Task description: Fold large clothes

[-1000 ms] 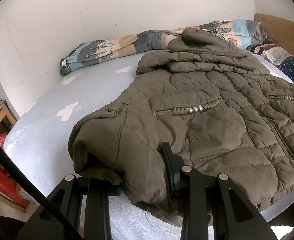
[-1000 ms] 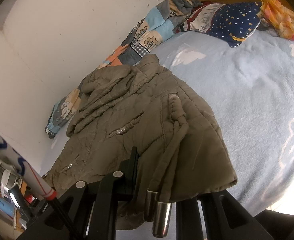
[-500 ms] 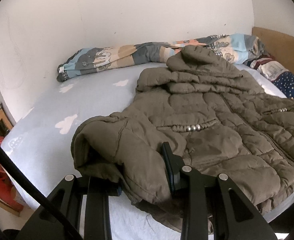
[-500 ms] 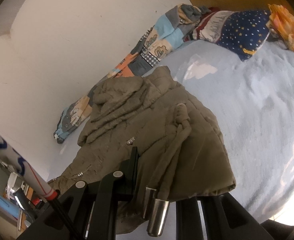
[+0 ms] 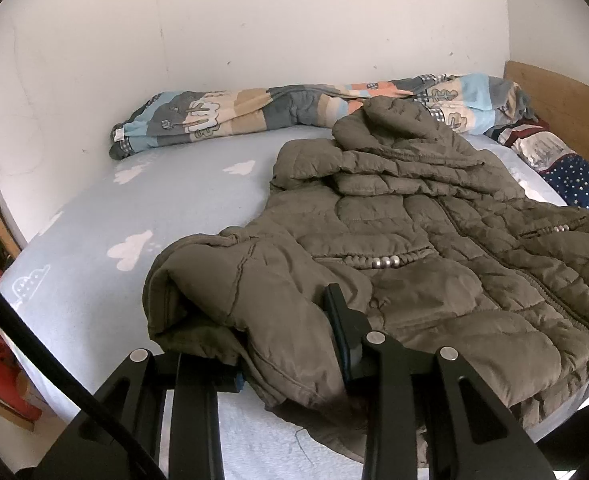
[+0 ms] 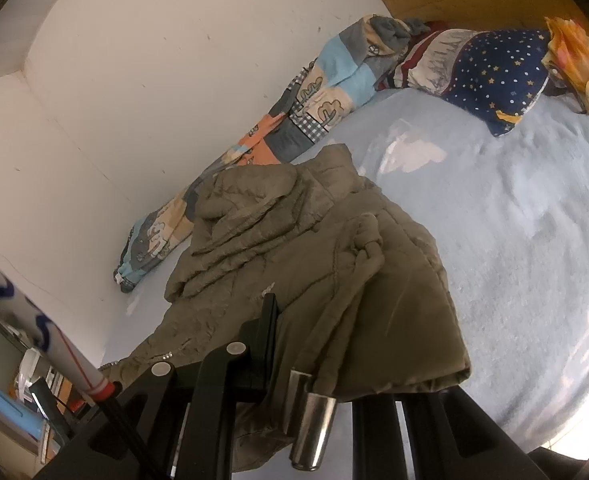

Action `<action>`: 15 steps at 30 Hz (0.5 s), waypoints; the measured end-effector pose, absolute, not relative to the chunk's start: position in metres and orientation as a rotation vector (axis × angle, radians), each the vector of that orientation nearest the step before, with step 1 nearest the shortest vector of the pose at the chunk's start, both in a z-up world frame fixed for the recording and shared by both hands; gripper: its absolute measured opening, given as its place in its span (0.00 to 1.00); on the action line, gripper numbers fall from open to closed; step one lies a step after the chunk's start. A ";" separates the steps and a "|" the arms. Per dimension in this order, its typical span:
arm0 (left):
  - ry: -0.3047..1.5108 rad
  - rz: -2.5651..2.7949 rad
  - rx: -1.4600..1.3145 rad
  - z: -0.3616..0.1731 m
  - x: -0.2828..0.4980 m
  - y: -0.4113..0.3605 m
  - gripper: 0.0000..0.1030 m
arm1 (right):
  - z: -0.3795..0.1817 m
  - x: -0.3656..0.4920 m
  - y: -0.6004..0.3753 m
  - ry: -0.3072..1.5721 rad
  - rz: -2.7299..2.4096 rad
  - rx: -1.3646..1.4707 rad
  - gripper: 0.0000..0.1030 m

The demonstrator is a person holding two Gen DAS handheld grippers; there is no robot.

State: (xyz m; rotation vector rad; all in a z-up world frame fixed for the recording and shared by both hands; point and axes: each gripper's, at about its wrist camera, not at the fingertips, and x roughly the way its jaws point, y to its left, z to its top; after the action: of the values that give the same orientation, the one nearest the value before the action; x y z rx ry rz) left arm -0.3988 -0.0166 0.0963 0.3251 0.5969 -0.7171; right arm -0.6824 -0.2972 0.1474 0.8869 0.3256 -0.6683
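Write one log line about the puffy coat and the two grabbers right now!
left gripper: shut on jacket hem | right gripper: shut on jacket hem | olive puffer jacket: hem lifted, rest on bed

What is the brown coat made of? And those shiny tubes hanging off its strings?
The coat looks like thin matte woven fabric, probably nylon or polyester, over soft padding: stitched lines split it into puffy, wrinkled panels. The tubes look like polished metal, since they gleam silver and mirror the light, though shiny-coated plastic is possible.
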 end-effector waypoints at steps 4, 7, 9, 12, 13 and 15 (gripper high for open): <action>0.596 -0.725 0.327 0.103 -0.396 -0.020 0.32 | 0.149 -0.682 -0.298 0.325 -0.666 0.886 0.16; 0.595 -0.734 0.330 0.111 -0.392 -0.024 0.32 | 0.153 -0.680 -0.299 0.326 -0.663 0.878 0.16; 0.591 -0.740 0.333 0.119 -0.389 -0.026 0.33 | 0.157 -0.679 -0.301 0.325 -0.660 0.868 0.16; 0.582 -0.749 0.331 0.134 -0.382 -0.033 0.34 | 0.167 -0.675 -0.306 0.313 -0.653 0.863 0.16; 0.581 -0.751 0.327 0.139 -0.380 -0.035 0.34 | 0.171 -0.673 -0.308 0.308 -0.651 0.862 0.16; 0.583 -0.756 0.314 0.150 -0.373 -0.041 0.34 | 0.179 -0.669 -0.314 0.298 -0.646 0.862 0.16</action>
State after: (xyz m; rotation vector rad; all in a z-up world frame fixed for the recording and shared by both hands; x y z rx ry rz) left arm -0.3730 -0.0412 0.1500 0.3139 0.5830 -0.7564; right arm -0.6689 -0.3139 0.1791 0.8622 0.2983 -0.6464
